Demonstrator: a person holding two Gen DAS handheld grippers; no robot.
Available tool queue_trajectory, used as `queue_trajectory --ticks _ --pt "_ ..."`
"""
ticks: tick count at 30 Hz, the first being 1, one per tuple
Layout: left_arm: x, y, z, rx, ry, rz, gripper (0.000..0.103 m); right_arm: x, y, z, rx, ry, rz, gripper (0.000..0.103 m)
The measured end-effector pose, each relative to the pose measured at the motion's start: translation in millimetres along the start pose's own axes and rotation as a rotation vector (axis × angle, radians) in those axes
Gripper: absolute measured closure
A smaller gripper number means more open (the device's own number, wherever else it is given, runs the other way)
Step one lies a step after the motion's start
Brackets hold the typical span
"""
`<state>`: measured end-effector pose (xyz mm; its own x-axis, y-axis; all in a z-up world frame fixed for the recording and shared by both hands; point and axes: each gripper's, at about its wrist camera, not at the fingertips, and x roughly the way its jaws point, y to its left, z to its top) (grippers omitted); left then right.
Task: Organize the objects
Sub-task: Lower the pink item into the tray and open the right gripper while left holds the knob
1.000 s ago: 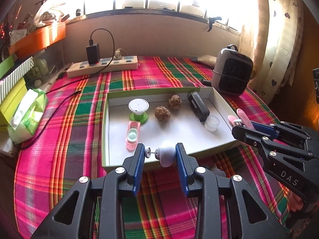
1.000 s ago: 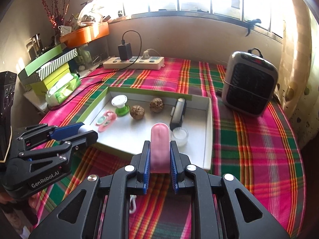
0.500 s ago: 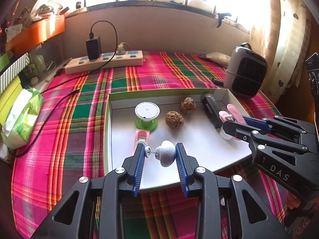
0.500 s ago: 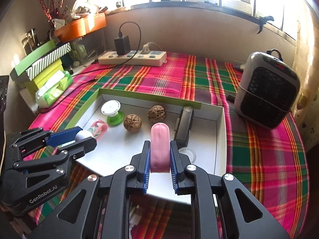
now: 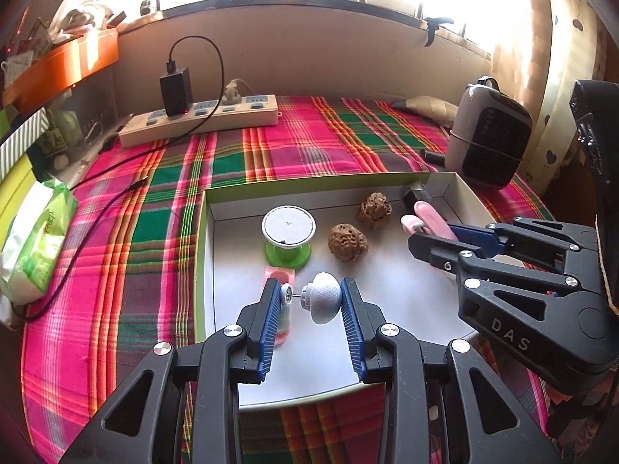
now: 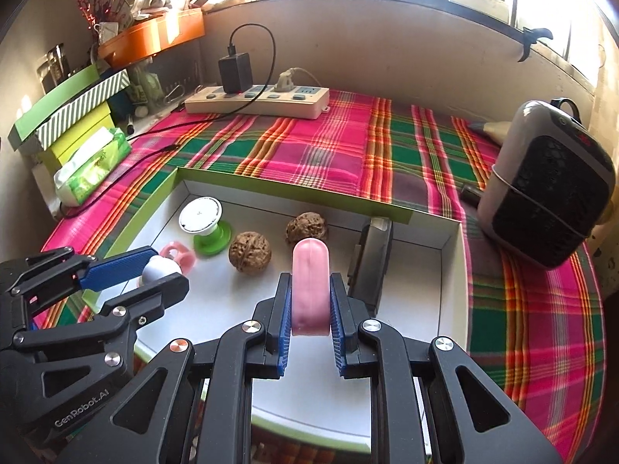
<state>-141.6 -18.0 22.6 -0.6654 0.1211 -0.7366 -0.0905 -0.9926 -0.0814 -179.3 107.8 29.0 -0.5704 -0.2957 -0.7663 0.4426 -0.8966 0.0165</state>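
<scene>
My left gripper point(image 5: 309, 299) is shut on a small grey dome-shaped knob with a metal pin point(image 5: 323, 301), held over the front left of the white tray point(image 5: 387, 282). My right gripper point(image 6: 309, 295) is shut on a pink oblong piece point(image 6: 309, 282), held above the tray's middle. In the tray lie a green-footed white spool point(image 5: 288, 232), two walnuts point(image 5: 347, 240) point(image 5: 375, 208), a pink and green case point(image 5: 280, 274) and a black clip-like block point(image 6: 371, 263). Each gripper shows in the other's view, the right one point(image 5: 429, 234) and the left one point(image 6: 154, 270).
A plaid cloth point(image 5: 147, 232) covers the table. A power strip with a charger point(image 5: 201, 120) lies at the back, a small heater point(image 6: 549, 193) at the right, a tissue pack point(image 5: 35, 247) and stacked boxes point(image 6: 73, 123) at the left.
Both grippers have moved forward and a little down, from the tray's front edge to over its inside, each keeping its object.
</scene>
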Motion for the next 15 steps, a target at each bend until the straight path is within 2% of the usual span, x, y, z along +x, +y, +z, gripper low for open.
queue_trajectory --ticks 15 --pt "7 -12 2 0.055 0.003 -0.005 0.073 16 -2 3 -0.018 0.029 -0.007 0.084"
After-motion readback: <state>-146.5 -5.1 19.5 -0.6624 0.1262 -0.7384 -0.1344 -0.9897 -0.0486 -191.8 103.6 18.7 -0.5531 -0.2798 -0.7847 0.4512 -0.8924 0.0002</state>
